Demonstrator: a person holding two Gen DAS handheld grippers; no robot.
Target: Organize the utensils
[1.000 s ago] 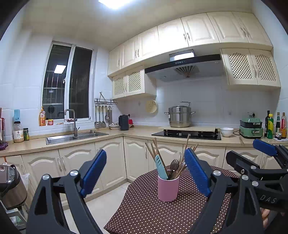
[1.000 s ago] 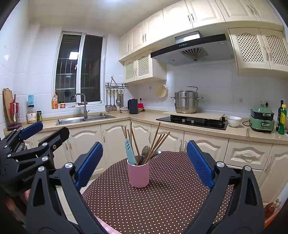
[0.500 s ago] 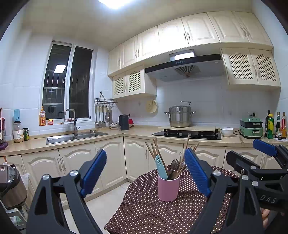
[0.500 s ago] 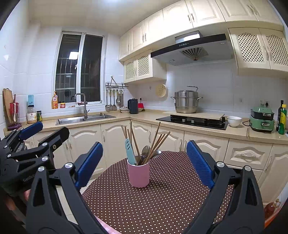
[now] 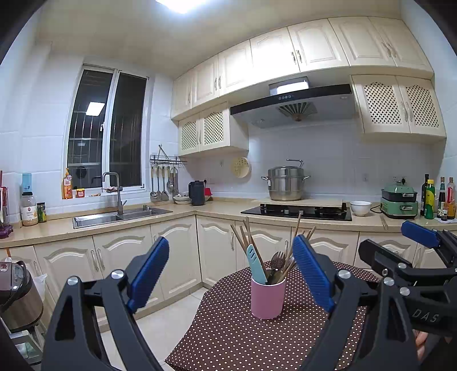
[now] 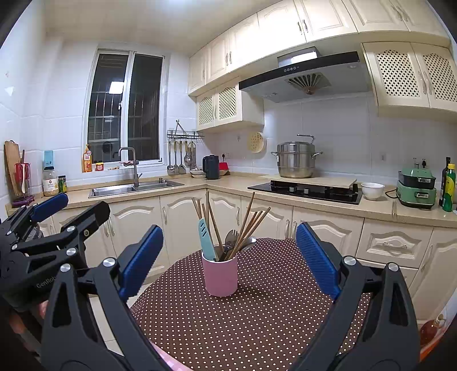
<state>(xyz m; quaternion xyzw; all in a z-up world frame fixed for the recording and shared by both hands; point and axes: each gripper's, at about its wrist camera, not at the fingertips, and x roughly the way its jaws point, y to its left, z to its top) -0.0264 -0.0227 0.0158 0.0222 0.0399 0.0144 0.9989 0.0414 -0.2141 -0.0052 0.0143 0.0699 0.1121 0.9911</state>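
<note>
Both the left gripper (image 5: 230, 274) and the right gripper (image 6: 228, 256) hang wide apart and hold nothing, while the pink cup (image 6: 219, 276) near the table's (image 6: 271, 328) middle carries light, stiff, thin chopsticks (image 6: 248, 225), probably best pinched near their upper ends.

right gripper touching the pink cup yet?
Apart. The right wrist view shows the right gripper with jaws open and bare dotted tablecloth between its blue pads and the pink cup.

Cream kitchen cabinets (image 6: 308, 17), white-tiled walls (image 6: 337, 128) — dark window (image 6: 125, 108), ceiling light (image 5: 180, 3) on.
</note>
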